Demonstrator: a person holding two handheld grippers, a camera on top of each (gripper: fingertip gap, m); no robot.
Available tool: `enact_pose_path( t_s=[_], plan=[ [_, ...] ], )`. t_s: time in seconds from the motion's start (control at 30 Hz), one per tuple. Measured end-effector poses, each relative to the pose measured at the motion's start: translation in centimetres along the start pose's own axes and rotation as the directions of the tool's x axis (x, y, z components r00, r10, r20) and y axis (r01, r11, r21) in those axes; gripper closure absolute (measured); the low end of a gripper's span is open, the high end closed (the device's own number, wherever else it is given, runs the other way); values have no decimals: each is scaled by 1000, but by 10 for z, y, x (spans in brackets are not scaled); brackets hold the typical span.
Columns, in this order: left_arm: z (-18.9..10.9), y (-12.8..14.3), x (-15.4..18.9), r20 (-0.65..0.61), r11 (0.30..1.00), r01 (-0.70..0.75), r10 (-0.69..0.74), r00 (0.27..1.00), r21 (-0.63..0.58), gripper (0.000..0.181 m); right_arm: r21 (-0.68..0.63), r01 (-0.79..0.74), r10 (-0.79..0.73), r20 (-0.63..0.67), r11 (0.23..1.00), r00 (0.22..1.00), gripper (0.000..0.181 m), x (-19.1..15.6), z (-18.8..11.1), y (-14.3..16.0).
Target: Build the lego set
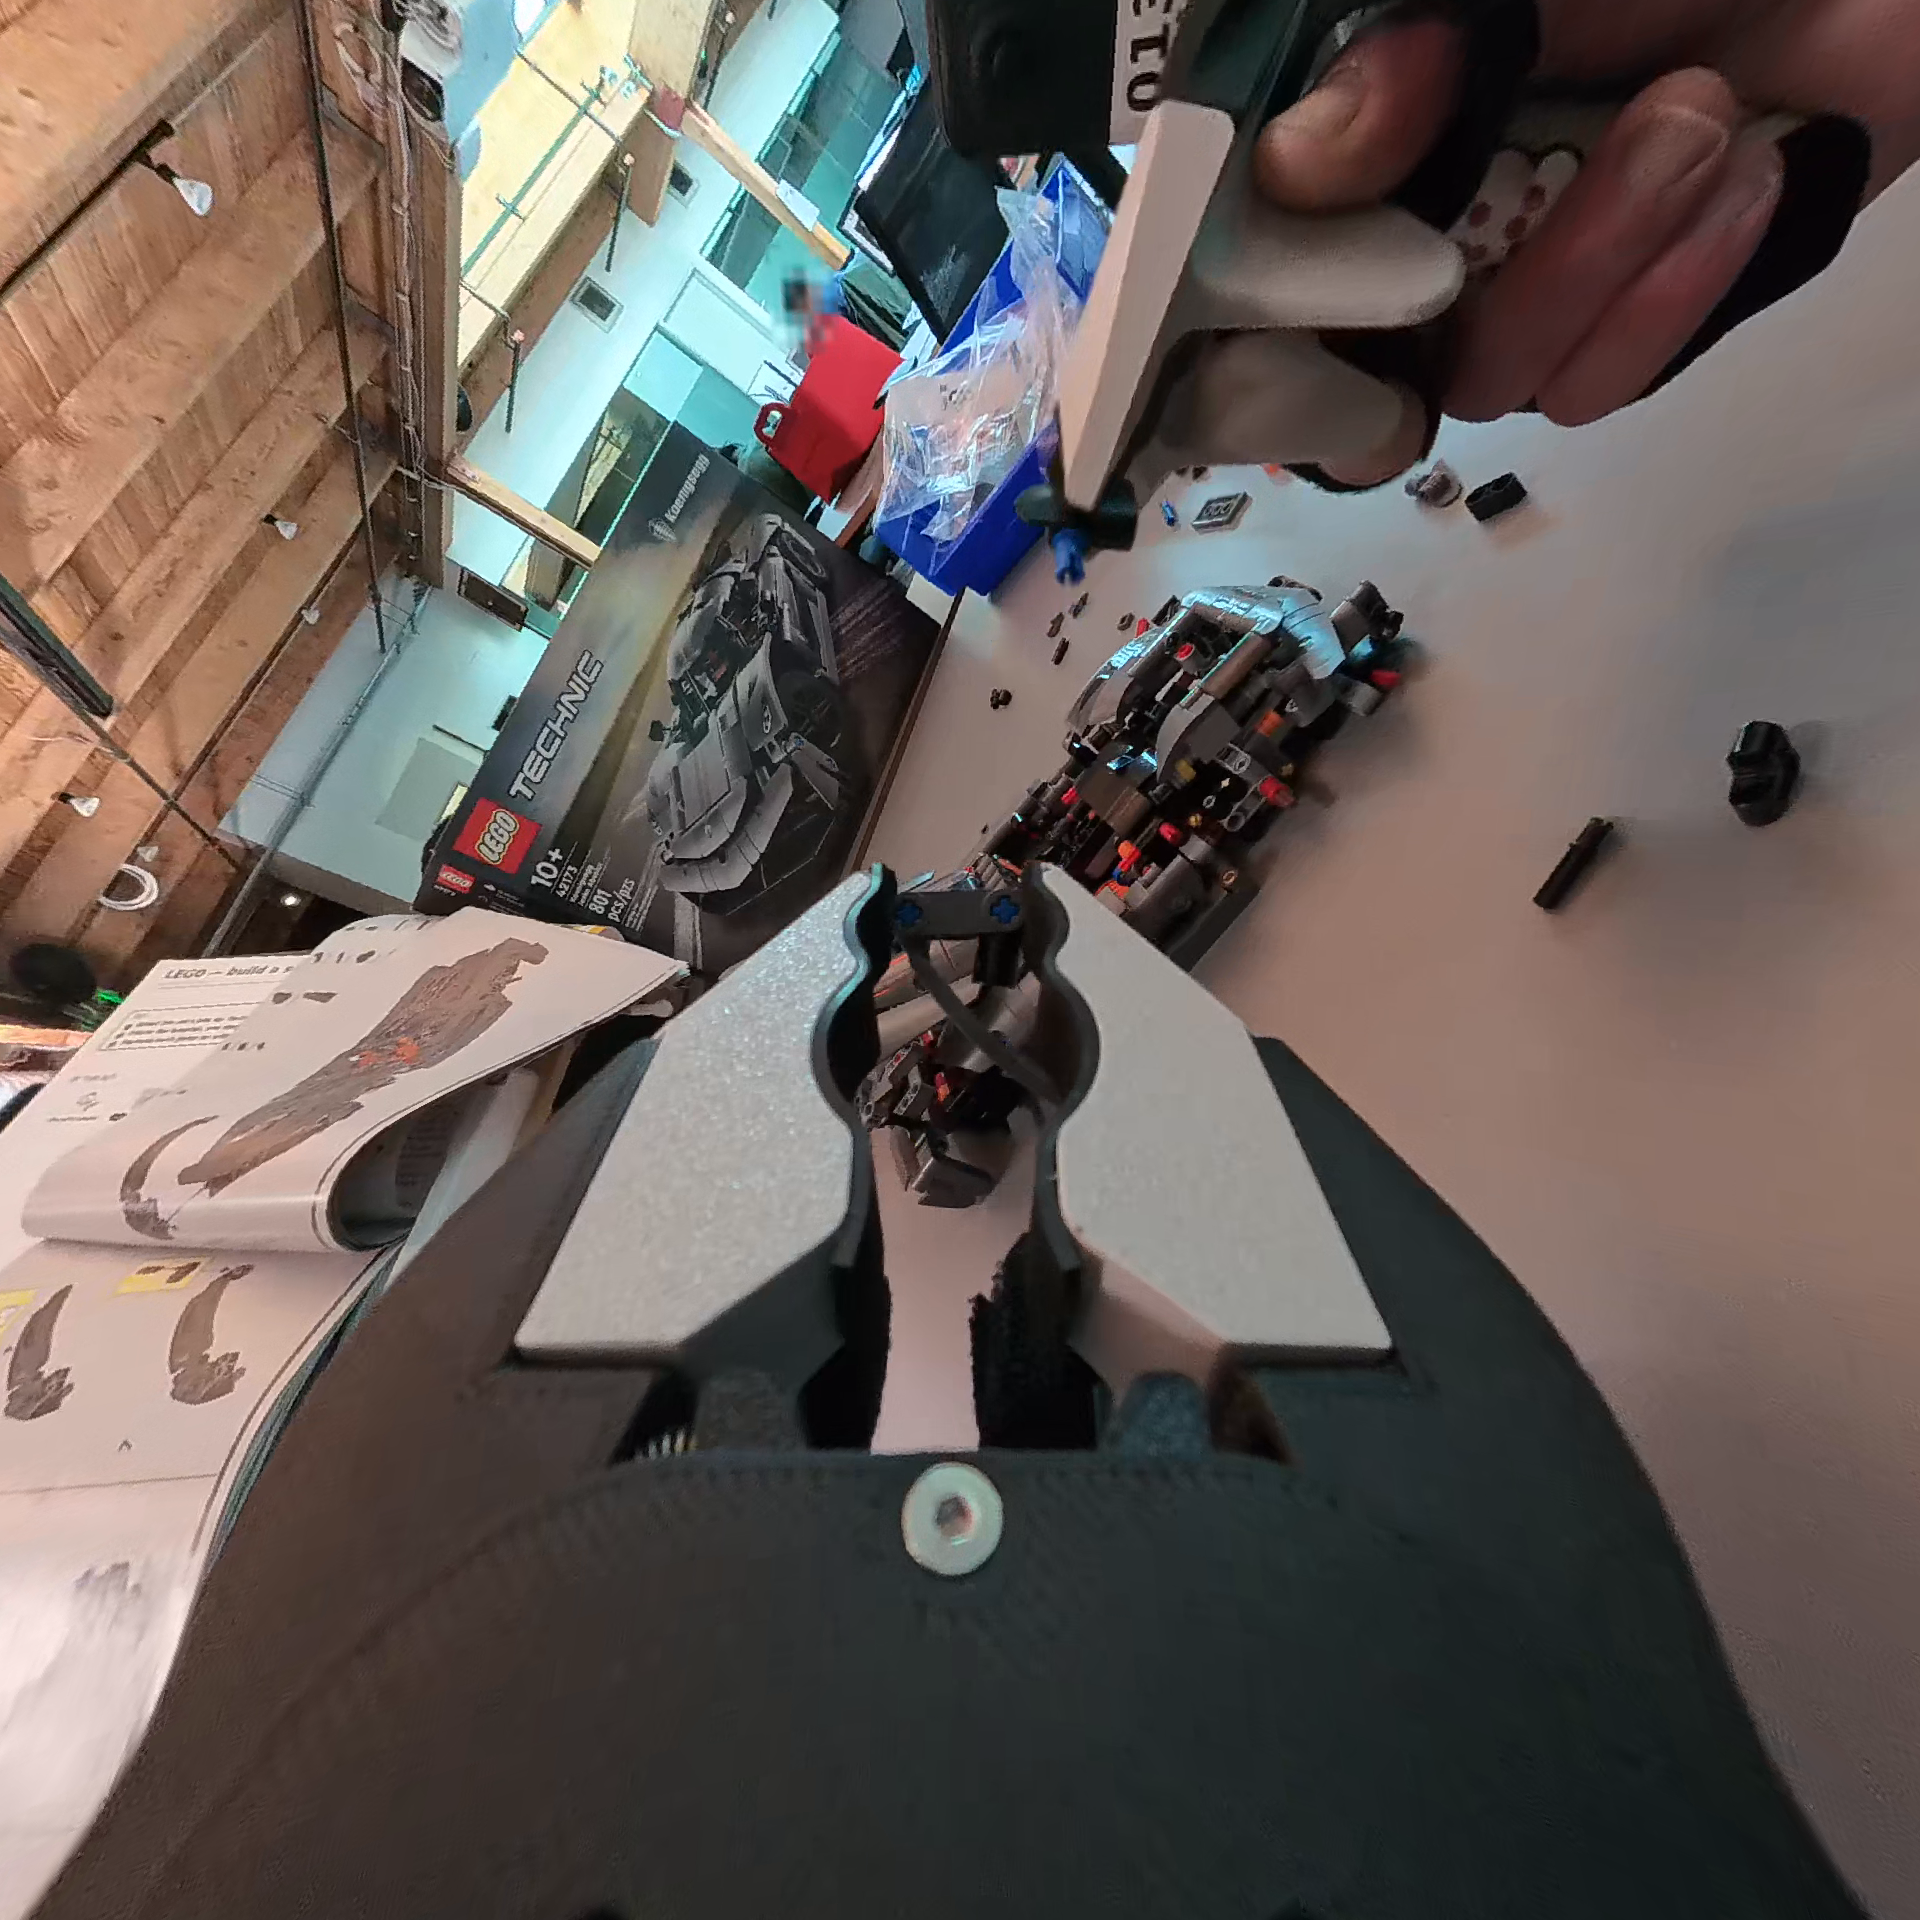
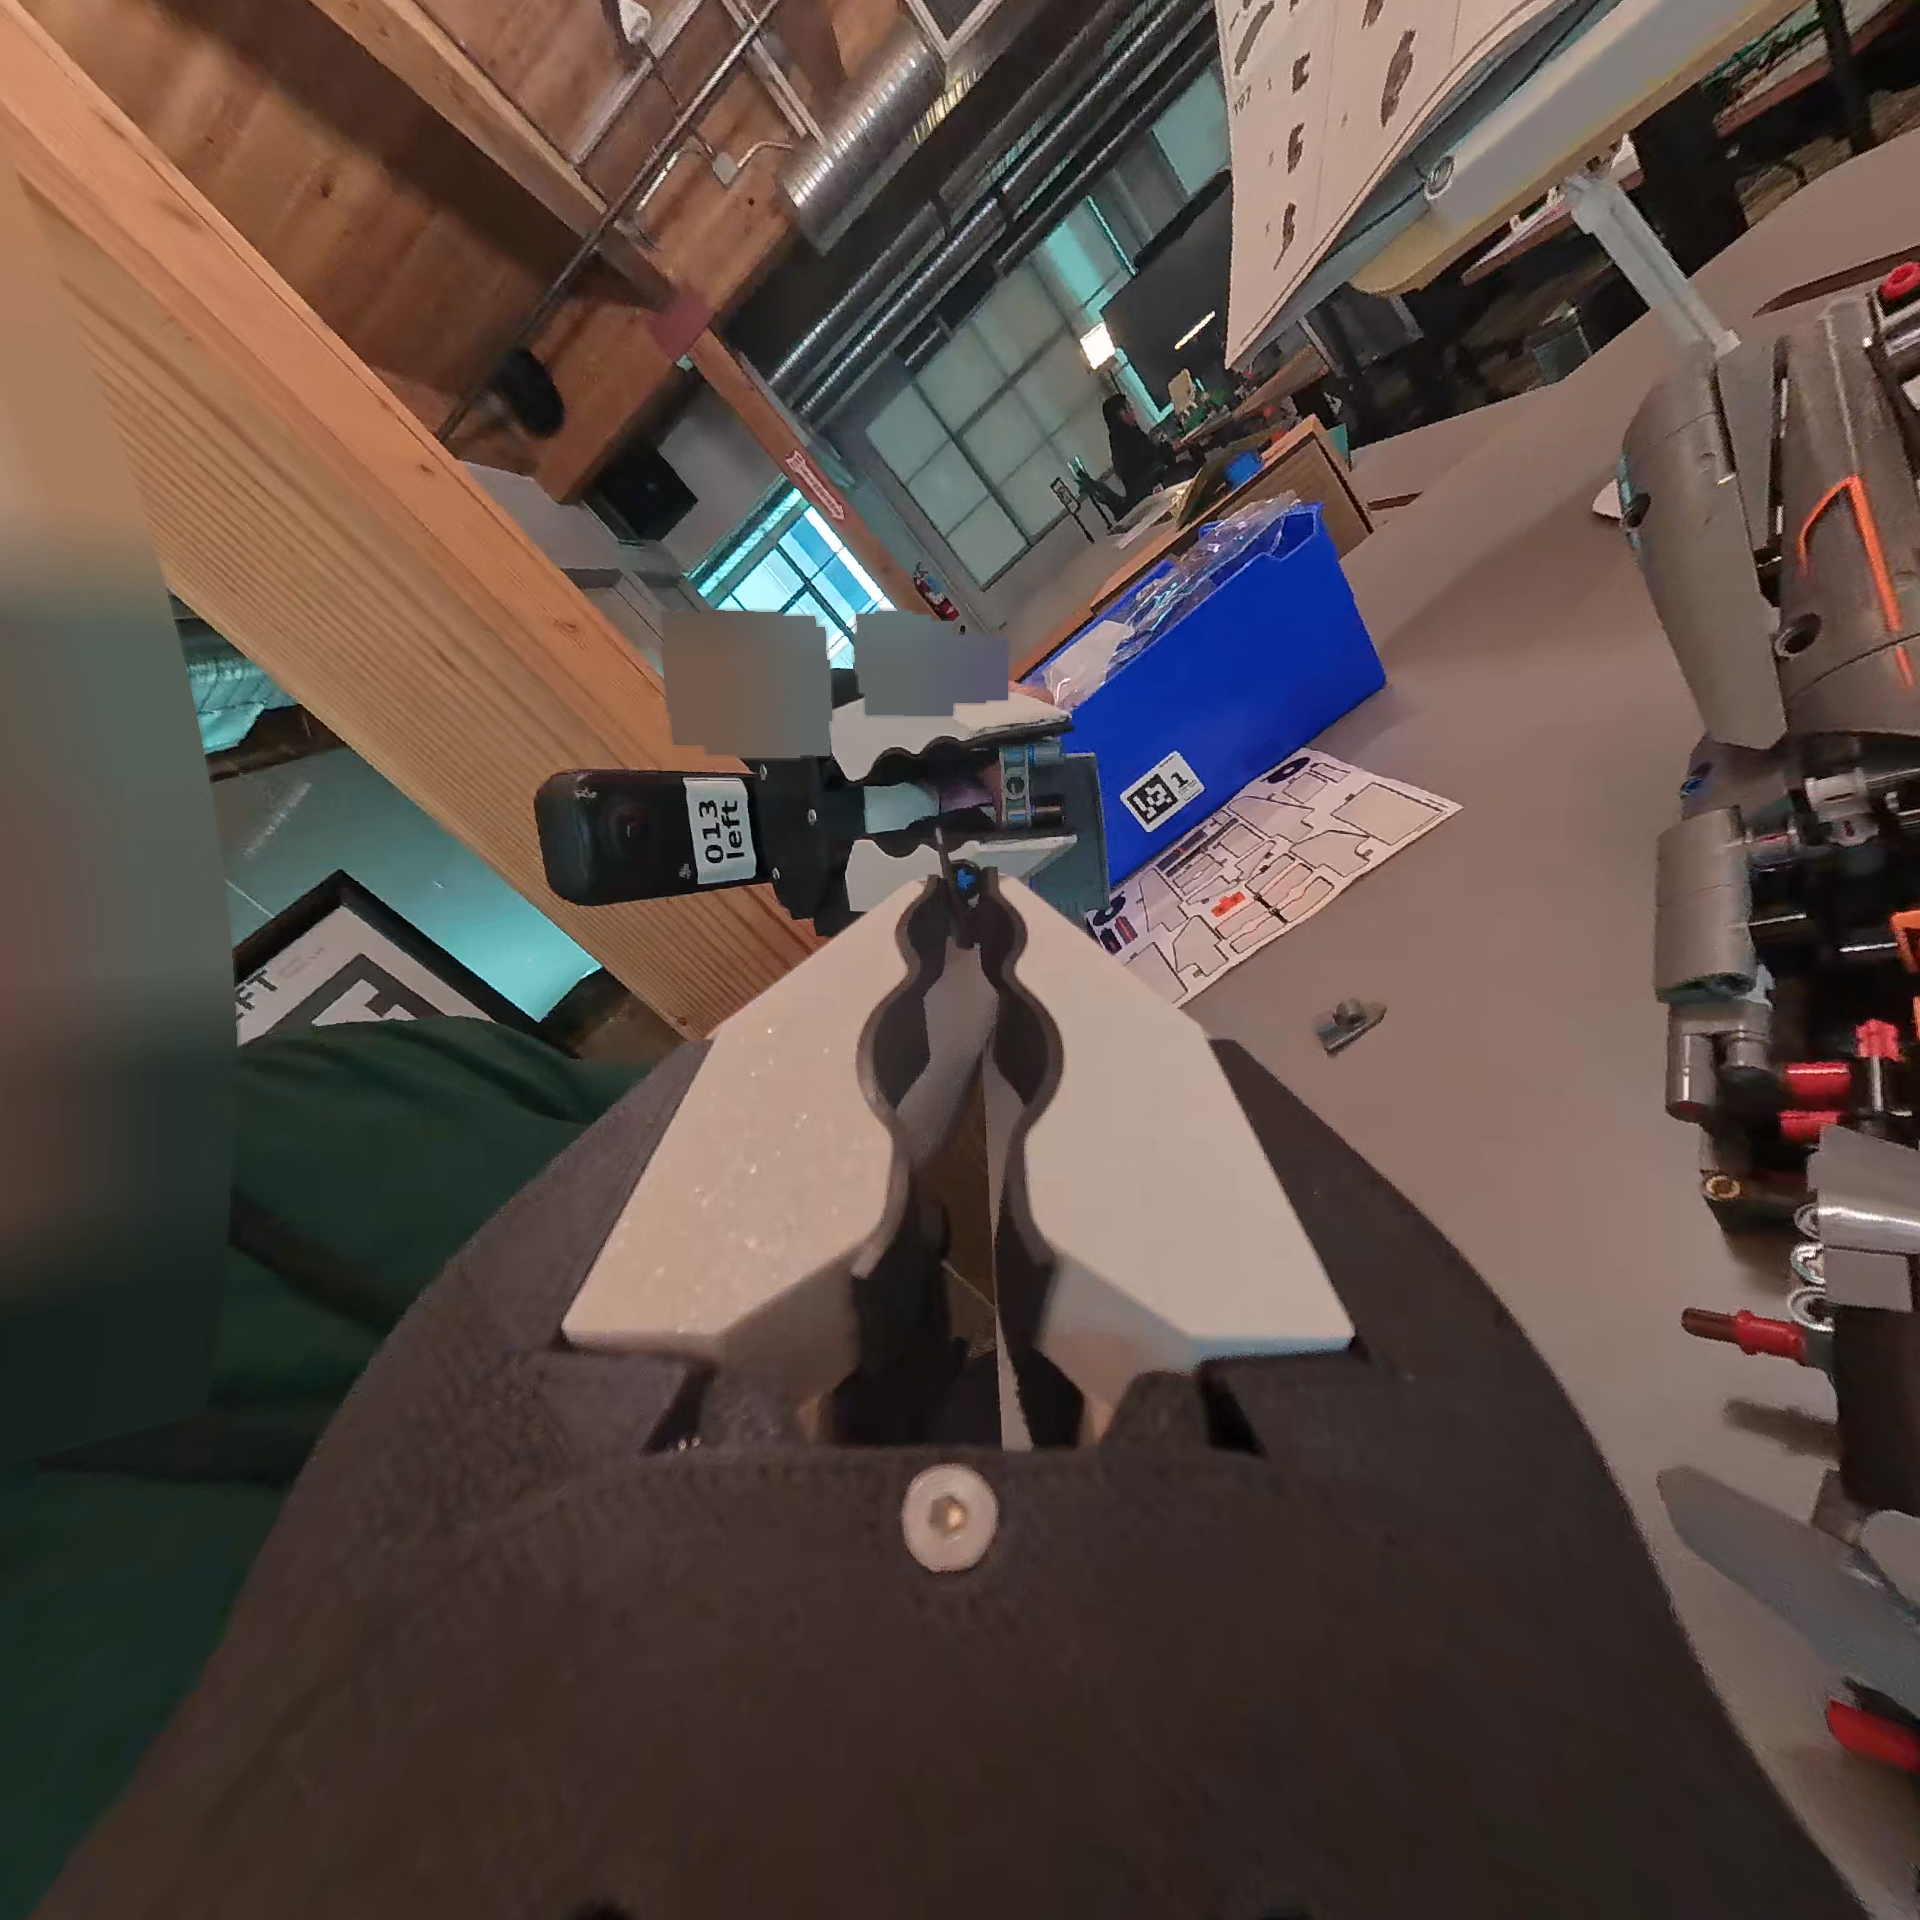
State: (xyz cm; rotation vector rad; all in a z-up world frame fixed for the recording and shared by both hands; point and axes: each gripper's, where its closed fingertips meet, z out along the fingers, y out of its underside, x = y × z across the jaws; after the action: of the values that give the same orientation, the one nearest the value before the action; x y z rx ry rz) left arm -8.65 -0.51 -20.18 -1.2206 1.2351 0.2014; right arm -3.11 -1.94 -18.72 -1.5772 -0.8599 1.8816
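Note:
My left gripper [image 1: 957,900] is shut on a dark grey Technic beam [image 1: 951,916] that has a blue pin at each end, held above the white table. My right gripper [image 2: 961,896] is shut on a small black connector with a blue pin [image 2: 966,881]. In the left wrist view the right gripper [image 1: 1086,501], held by a hand, hangs over the table with that connector [image 1: 1091,511] at its tips. In the right wrist view the left gripper [image 2: 1055,800] is just beyond my right fingertips, with its beam [image 2: 1023,795]. The part-built grey car [image 1: 1195,748] [image 2: 1818,727] lies on the table.
The set's box [image 1: 707,727] and an open instruction booklet [image 1: 312,1070] stand at the left. A blue bin [image 1: 966,520] [image 2: 1226,665] holds plastic bags. A sticker sheet [image 2: 1278,873] lies by the bin. Loose black pieces [image 1: 1761,769] [image 1: 1574,862] and a small grey piece [image 2: 1345,1023] lie on the table. The left gripper's tips are roughly 7 cm from the right gripper's. Both grippers' tips are roughly 15 cm from the part-built grey car [image 2: 1818,727].

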Motion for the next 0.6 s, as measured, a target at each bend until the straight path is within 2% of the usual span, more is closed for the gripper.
enact_pose_path(
  t_s=[0.23, 0.33, 0.47, 0.53, 0.6],
  plan=[
    [-8, -11, -2, 3, 998, 15, -15, 1000, 68, 159, -2, 22, -22, 4, 1000, 1000, 177, -7, 6, 1],
    [-10, -9, 2, -28, 998, 38, -37, 999, 58, 159, -3, 31, -31, -4, 1000, 1000, 176, -9, 5, 2],
    [-7, 3, 38, -236, 995, 83, -93, 967, -52, 158, -37, 74, -77, -72, 997, 994, 176, -4, -2, 6],
    [-6, 12, 63, -363, 985, 103, -146, 920, -137, 158, -68, 88, -95, -108, 994, 990, 176, 1, -6, 12],
    [-4, 22, 83, -438, 974, 98, -181, 880, -205, 158, -97, 90, -102, -128, 991, 986, 177, 3, -11, 18]
  ],
)
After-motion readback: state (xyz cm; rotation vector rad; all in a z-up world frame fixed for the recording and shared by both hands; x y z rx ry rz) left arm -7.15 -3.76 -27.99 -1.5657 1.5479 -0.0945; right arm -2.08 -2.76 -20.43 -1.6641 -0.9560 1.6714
